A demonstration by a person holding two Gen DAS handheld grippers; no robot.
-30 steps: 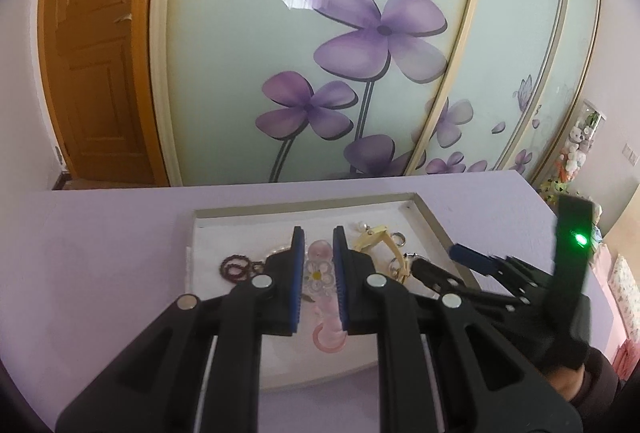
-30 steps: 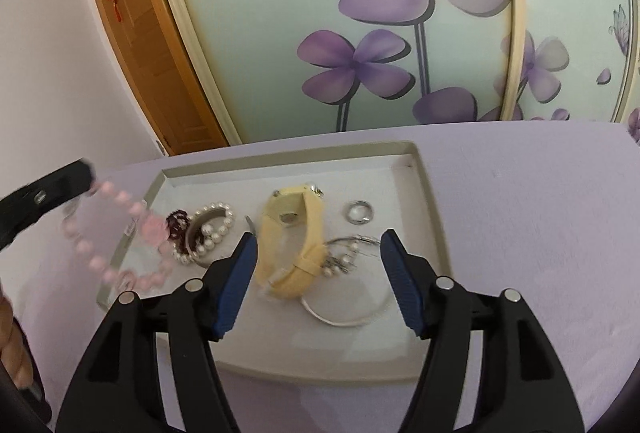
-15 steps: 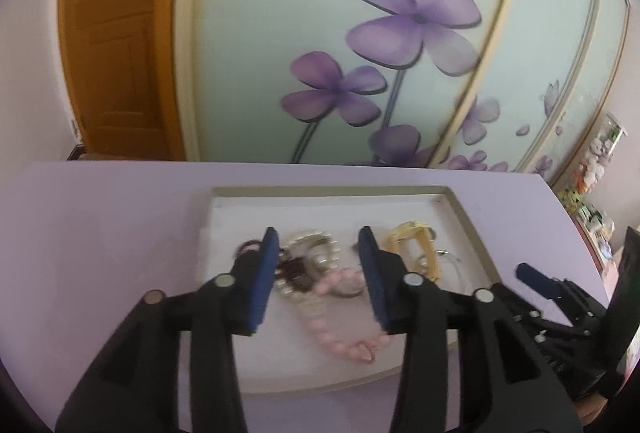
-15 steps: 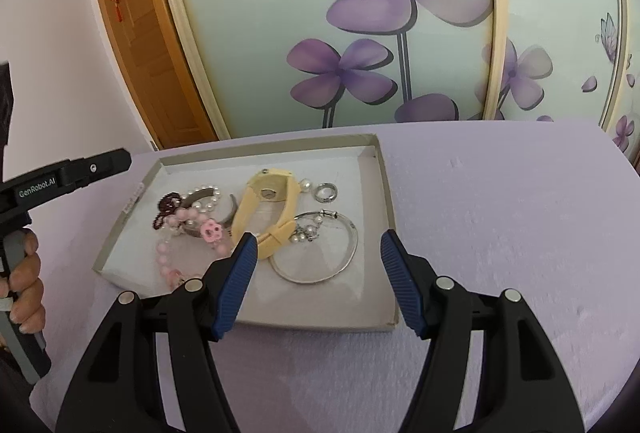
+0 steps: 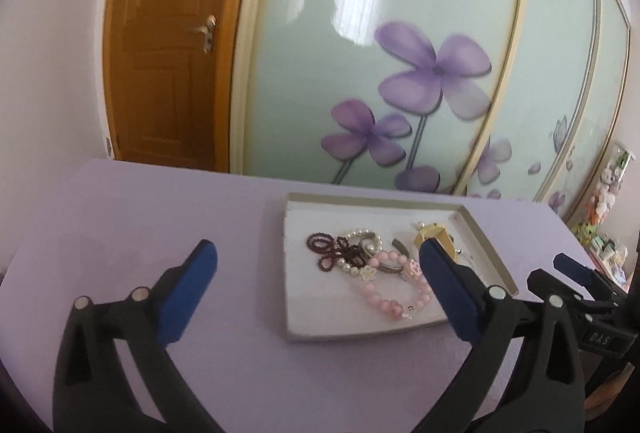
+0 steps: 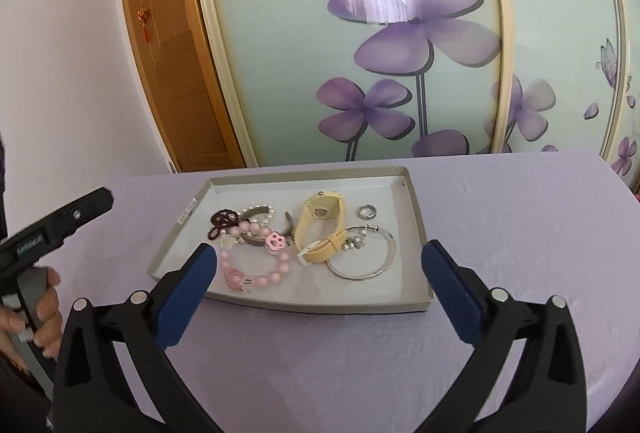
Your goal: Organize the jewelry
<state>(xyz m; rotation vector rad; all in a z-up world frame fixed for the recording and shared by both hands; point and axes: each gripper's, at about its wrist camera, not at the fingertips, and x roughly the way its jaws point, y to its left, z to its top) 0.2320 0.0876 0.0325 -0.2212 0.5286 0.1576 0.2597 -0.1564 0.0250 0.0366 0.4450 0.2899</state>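
Right wrist view: the right gripper point(image 6: 320, 265) hangs over the lilac surface point(image 6: 520, 233), its jaws opening wide with nothing between them. The left gripper point(image 5: 316, 273) is opening too, likewise empty. Beyond lies the tray point(image 6: 416, 217), holding a pink bead bracelet point(image 6: 260, 265), a yellow watch point(image 6: 320, 229), a silver bangle point(image 6: 364, 257), and what looks like a small ring point(image 6: 367, 211).

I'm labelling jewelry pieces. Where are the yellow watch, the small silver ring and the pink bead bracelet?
yellow watch point(image 6: 322, 210): right wrist view, on its round face.
small silver ring point(image 6: 366, 211): right wrist view, on its band.
pink bead bracelet point(image 6: 276, 275): right wrist view, on its near beads.
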